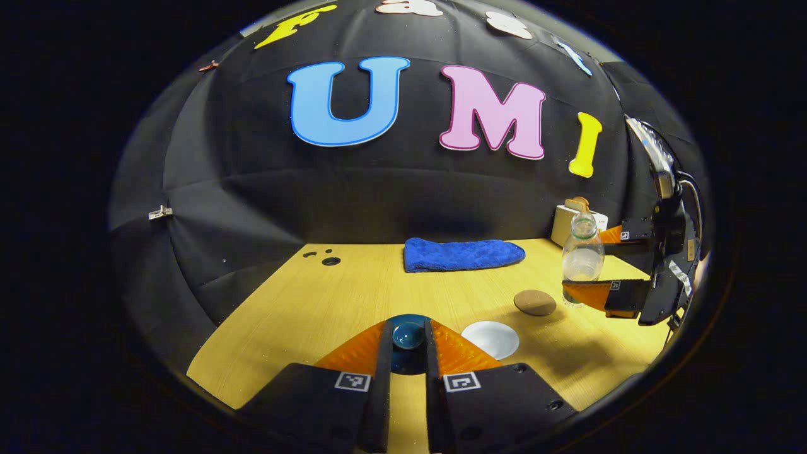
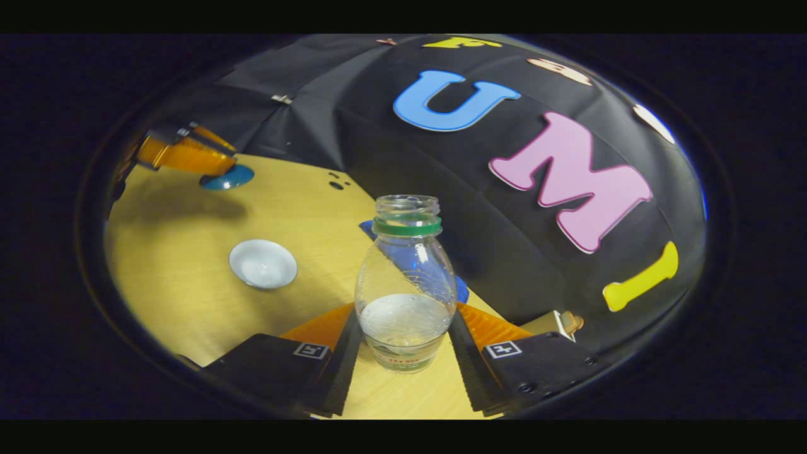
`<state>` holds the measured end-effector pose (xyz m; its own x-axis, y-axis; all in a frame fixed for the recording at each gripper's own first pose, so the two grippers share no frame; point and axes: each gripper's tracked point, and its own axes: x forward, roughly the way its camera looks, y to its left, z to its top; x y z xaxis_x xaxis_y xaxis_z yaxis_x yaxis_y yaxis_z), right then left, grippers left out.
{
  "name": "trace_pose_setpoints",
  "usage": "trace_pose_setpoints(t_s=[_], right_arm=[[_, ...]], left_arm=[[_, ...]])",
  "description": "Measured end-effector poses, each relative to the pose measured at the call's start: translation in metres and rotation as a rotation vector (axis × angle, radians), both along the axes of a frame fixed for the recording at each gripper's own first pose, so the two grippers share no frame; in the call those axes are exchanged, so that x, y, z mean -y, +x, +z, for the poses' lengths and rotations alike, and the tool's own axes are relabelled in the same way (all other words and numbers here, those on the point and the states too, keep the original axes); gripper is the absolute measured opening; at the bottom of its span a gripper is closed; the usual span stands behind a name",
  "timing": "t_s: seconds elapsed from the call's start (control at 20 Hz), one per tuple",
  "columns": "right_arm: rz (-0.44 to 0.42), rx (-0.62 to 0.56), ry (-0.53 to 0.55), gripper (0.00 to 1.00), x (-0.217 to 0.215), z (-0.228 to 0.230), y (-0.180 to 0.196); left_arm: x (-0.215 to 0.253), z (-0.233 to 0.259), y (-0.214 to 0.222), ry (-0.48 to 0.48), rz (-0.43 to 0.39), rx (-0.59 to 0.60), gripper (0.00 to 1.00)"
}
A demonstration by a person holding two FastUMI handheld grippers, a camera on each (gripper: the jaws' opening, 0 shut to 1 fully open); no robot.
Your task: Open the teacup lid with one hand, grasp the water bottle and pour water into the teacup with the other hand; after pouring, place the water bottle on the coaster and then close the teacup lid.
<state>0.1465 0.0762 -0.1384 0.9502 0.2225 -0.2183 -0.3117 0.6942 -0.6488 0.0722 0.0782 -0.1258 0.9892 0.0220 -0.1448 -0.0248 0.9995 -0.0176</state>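
Observation:
My left gripper is shut on the round knob of the blue teacup lid. In the right gripper view the left gripper holds the lid a little above the table, well away from the cup. The white teacup stands uncovered on the wooden table. A clear water bottle, uncapped and partly full, stands upright between the fingers of my right gripper, which press on its sides. From the left gripper view the bottle and right gripper are at the far right, just past the round brown coaster.
A folded blue towel lies at the back of the table. A pale boxy object stands behind the bottle at the back right. Small dark holes mark the table's back left.

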Motion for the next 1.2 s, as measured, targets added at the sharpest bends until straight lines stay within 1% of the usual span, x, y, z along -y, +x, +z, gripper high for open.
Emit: trace_pose_setpoints(t_s=[0.05, 0.1, 0.15, 0.2, 0.35, 0.4, 0.45, 0.5, 0.55, 0.75, 0.8, 0.85, 0.9, 1.05, 1.15, 1.2], right_arm=[[0.008, -0.012, -0.037, 0.74, -0.001, -0.005, 0.001], [0.016, -0.025, -0.062, 0.70, -0.002, -0.009, 0.001], [0.028, -0.035, -0.088, 0.70, -0.005, -0.013, 0.001], [0.044, -0.034, -0.125, 0.74, -0.008, -0.015, 0.001], [0.107, -0.022, -0.231, 0.74, -0.017, -0.018, 0.000], [0.123, -0.025, -0.256, 0.70, -0.019, -0.020, 0.000], [0.136, -0.026, -0.282, 0.70, -0.023, -0.023, 0.004], [0.144, -0.028, -0.298, 0.74, -0.024, -0.026, 0.007], [0.151, -0.027, -0.318, 0.74, -0.027, -0.030, 0.011], [0.178, -0.040, -0.384, 0.74, -0.032, -0.043, 0.021], [0.184, -0.043, -0.393, 0.78, -0.031, -0.047, 0.023], [0.186, -0.045, -0.410, 0.74, -0.030, -0.050, 0.025], [0.183, -0.045, -0.423, 0.74, -0.028, -0.052, 0.027], [0.179, -0.046, -0.448, 0.74, -0.025, -0.057, 0.031], [0.187, -0.044, -0.479, 0.74, -0.025, -0.060, 0.035], [0.196, -0.043, -0.494, 0.74, -0.026, -0.061, 0.037]], left_arm=[[-0.005, 0.000, -0.002, -0.012, 0.009, 0.003, 0.27], [-0.008, -0.002, -0.004, -0.027, 0.018, 0.005, 0.24], [-0.011, -0.003, -0.006, -0.044, 0.027, 0.008, 0.24], [-0.015, -0.006, -0.008, -0.061, 0.035, 0.009, 0.28], [-0.023, -0.015, -0.014, -0.088, 0.059, 0.000, 0.28], [-0.027, -0.018, -0.016, -0.096, 0.066, -0.006, 0.28], [-0.031, -0.022, -0.016, -0.105, 0.073, -0.012, 0.24], [-0.034, -0.025, -0.017, -0.112, 0.079, -0.016, 0.28], [-0.037, -0.027, -0.017, -0.117, 0.084, -0.022, 0.28], [-0.050, -0.031, -0.015, -0.101, 0.092, -0.031, 0.27], [-0.050, -0.031, -0.014, -0.095, 0.091, -0.031, 0.27], [-0.051, -0.030, -0.013, -0.091, 0.091, -0.032, 0.24], [-0.051, -0.030, -0.013, -0.087, 0.087, -0.031, 0.27], [-0.051, -0.030, -0.013, -0.060, 0.077, -0.033, 0.28], [-0.048, -0.032, -0.011, -0.058, 0.068, -0.038, 0.27], [-0.047, -0.034, -0.011, -0.062, 0.064, -0.040, 0.24]])
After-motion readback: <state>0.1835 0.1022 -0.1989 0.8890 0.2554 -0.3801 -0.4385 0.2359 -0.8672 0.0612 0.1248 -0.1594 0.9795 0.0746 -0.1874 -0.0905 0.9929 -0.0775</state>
